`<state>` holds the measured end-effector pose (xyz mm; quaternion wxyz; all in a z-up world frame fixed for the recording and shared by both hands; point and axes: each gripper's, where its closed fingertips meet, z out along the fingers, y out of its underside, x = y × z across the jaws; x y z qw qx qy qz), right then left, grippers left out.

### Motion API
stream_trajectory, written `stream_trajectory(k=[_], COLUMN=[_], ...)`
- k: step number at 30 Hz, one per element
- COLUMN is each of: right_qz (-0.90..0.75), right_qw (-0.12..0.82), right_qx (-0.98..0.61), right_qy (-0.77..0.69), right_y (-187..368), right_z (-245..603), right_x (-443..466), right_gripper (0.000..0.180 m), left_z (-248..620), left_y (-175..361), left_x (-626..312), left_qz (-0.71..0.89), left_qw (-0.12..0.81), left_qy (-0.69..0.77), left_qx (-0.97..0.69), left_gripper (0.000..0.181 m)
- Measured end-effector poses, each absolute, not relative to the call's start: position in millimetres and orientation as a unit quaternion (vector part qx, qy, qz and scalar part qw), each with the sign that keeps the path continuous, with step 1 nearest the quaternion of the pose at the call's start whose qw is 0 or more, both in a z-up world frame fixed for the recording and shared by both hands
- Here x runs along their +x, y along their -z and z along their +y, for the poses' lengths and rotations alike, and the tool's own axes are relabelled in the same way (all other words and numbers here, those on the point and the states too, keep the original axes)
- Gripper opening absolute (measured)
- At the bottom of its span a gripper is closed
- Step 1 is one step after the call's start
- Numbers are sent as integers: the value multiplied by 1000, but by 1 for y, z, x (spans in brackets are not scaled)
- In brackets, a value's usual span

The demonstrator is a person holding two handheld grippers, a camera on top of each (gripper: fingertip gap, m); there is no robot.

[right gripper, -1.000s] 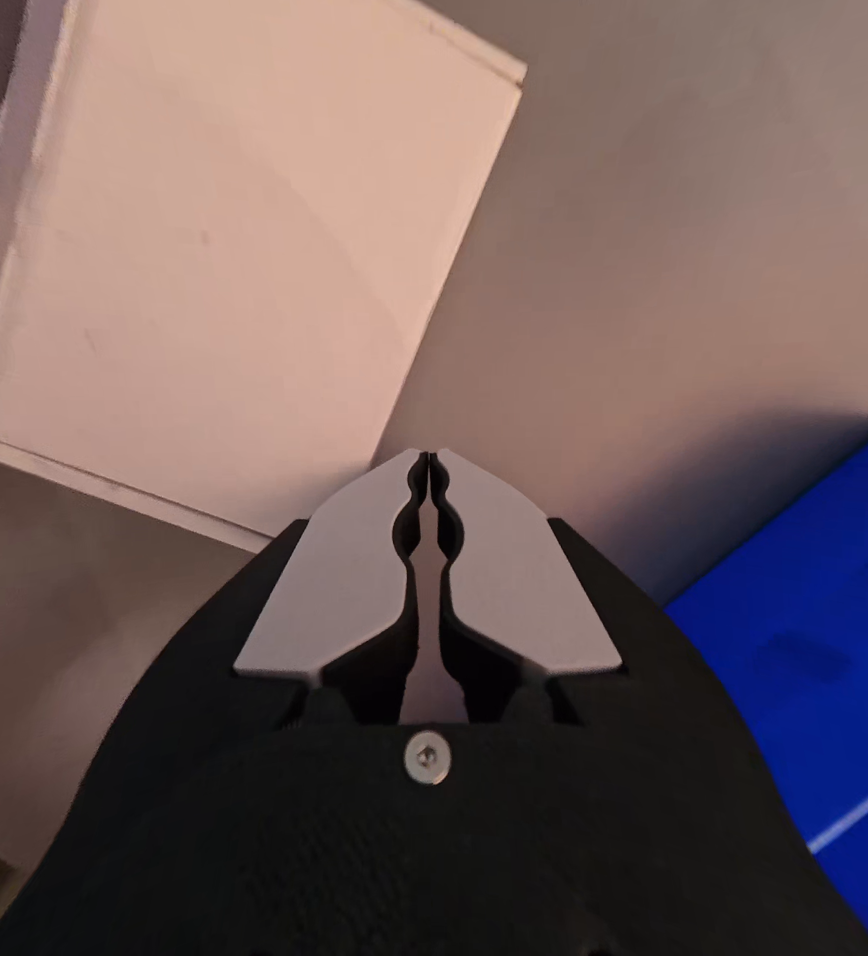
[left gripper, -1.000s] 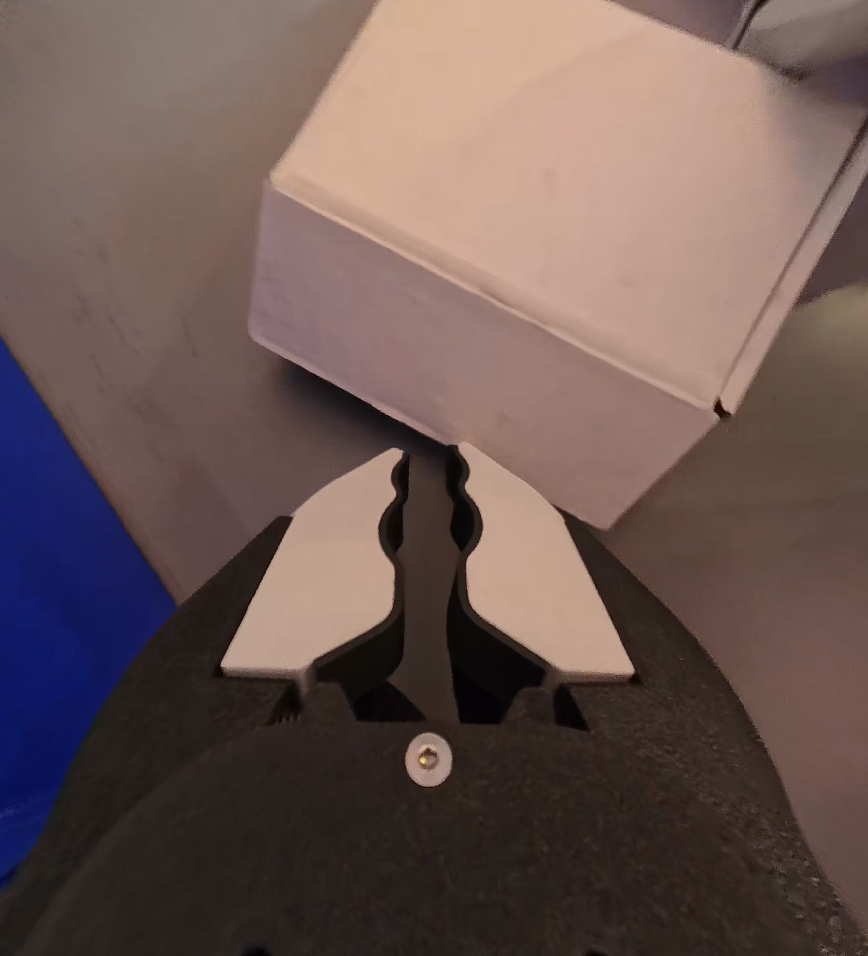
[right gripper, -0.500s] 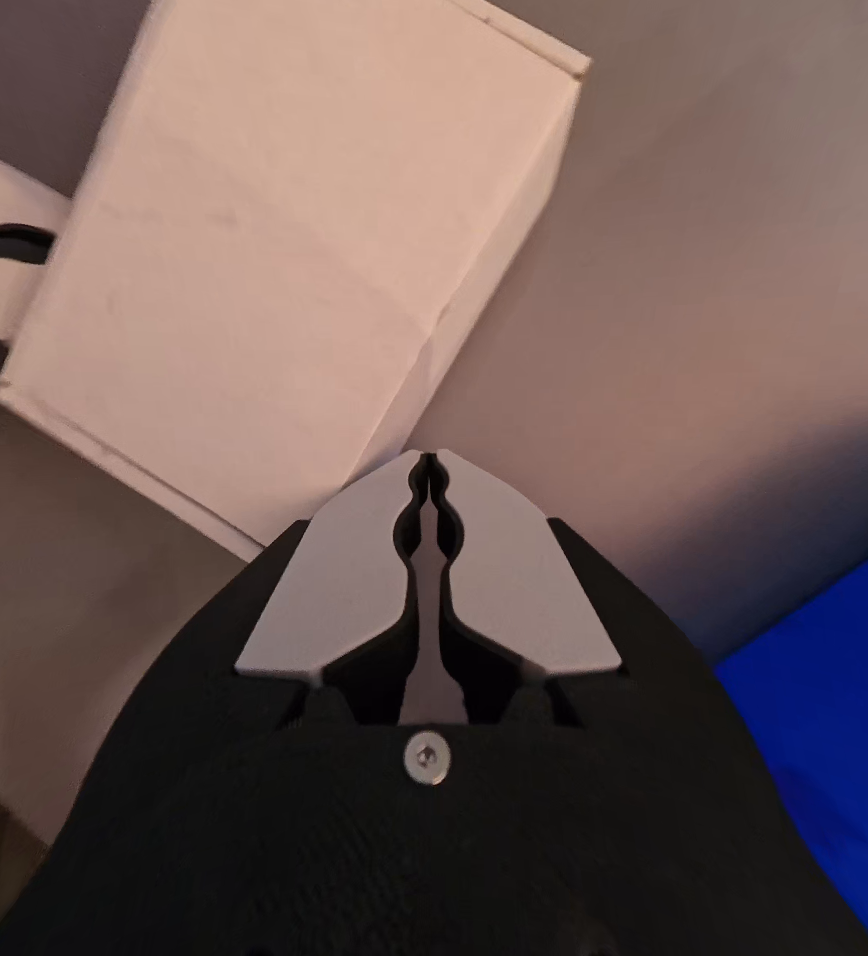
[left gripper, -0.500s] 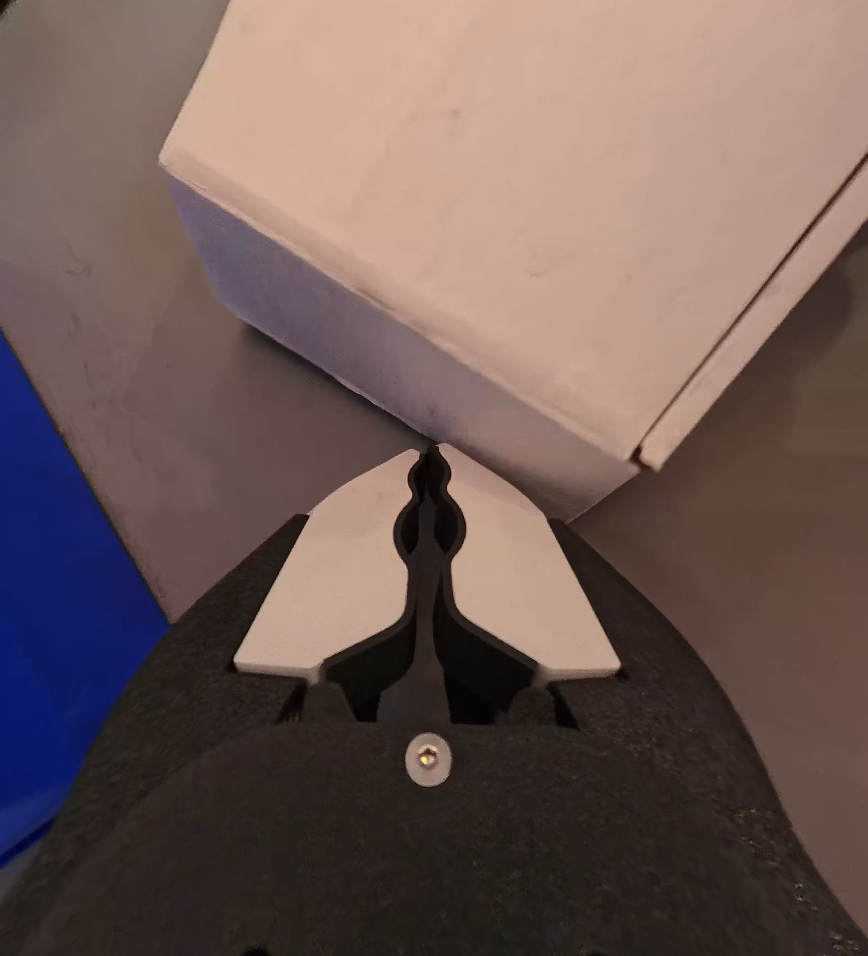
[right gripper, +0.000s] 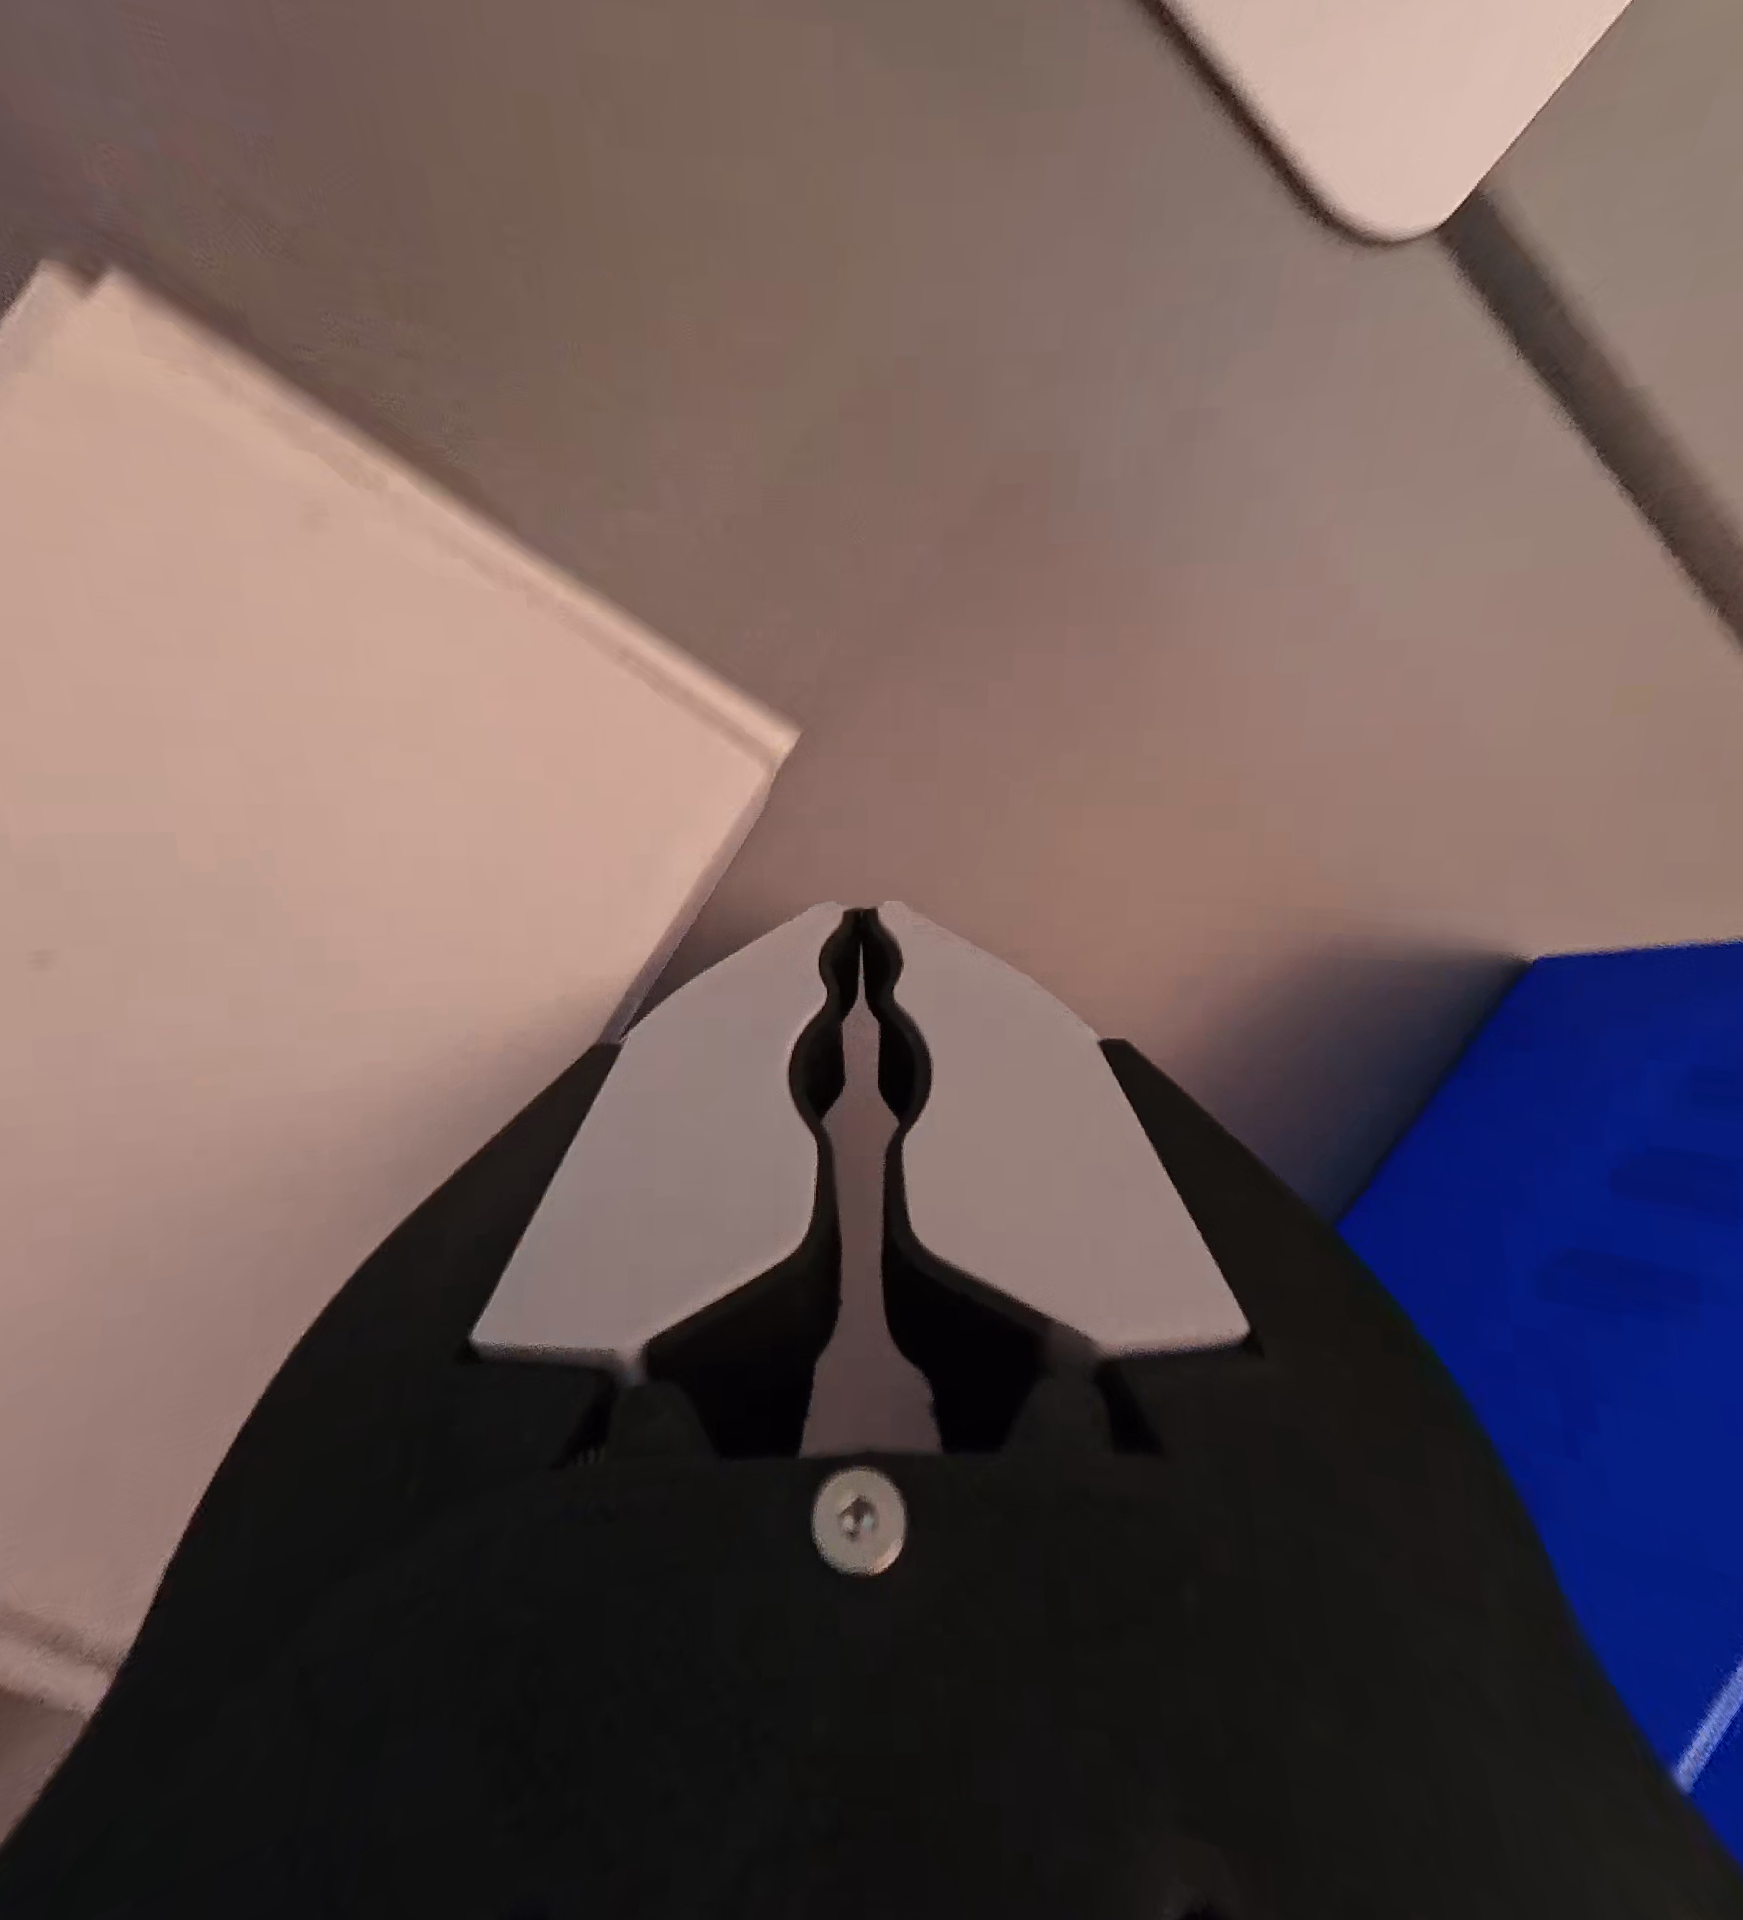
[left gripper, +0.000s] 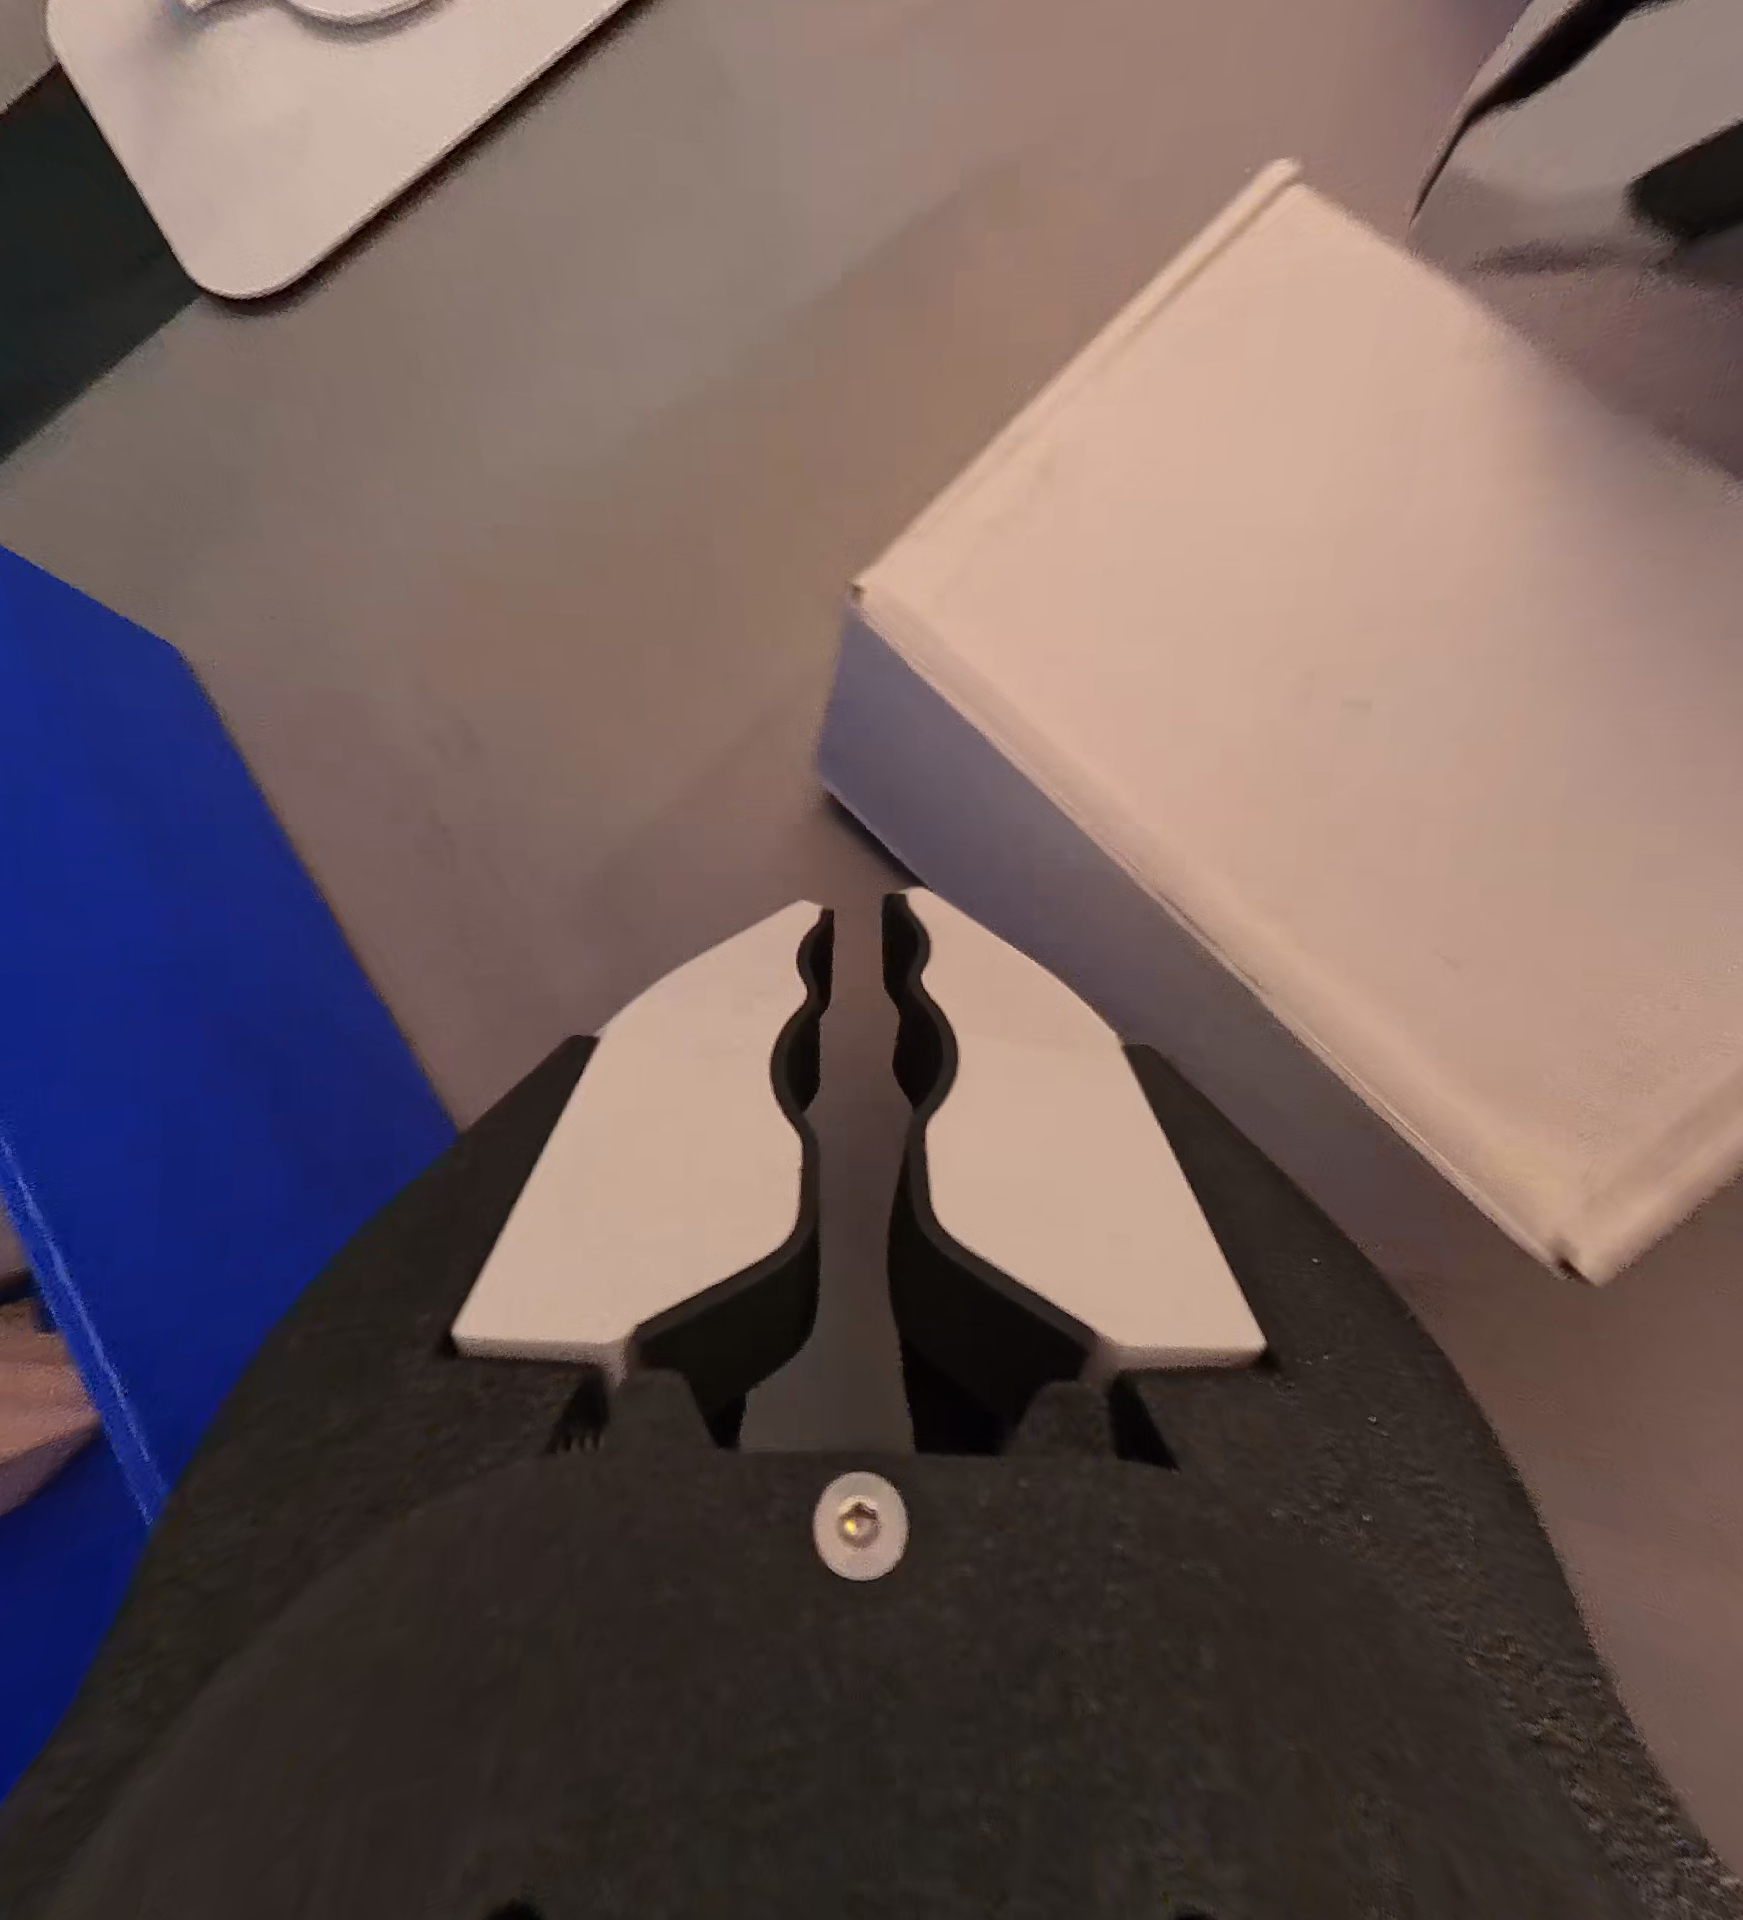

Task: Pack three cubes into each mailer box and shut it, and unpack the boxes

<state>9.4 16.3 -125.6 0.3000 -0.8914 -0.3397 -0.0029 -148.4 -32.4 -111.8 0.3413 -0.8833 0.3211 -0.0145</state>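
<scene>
White cardboard box (left gripper: 1366,727) lying shut on the grey table (left gripper: 534,520), just right of the left gripper (left gripper: 854,914), hanging slightly open, empty. Right gripper (right gripper: 862,916) pinched closed, empty. Probably sitting between boxes; next needing a fresh box or lid-opening.

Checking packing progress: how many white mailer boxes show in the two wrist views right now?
1 for certain: a closed white mailer box lies right of the left gripper, and left of the right gripper in its view, likely the same box. Others may be out of frame.

Office-like: grey desk (left gripper: 555,436), monitor base (left gripper: 254,135)
</scene>
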Motion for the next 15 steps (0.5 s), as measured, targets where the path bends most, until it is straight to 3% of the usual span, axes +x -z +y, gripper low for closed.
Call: stream_trajectory(k=[1,6,15], right_qz=[-338,-343,-356], right_qw=[308,309,311], right_qx=[-889,-886,-880], right_qy=[-1,-38,-52], right_y=[125,138,140], right_z=[25,36,35], right_x=[6,-3,-5], right_gripper=[1,1,1], left_z=[-25,-7,-1], left_y=[118,152,155], left_x=[-151,-160,-144], left_qz=[321,333,370], left_qw=[328,268,294], left_qy=[-5,-67,-82], left_qx=[-888,-901,-878], left_gripper=[7,0,0])
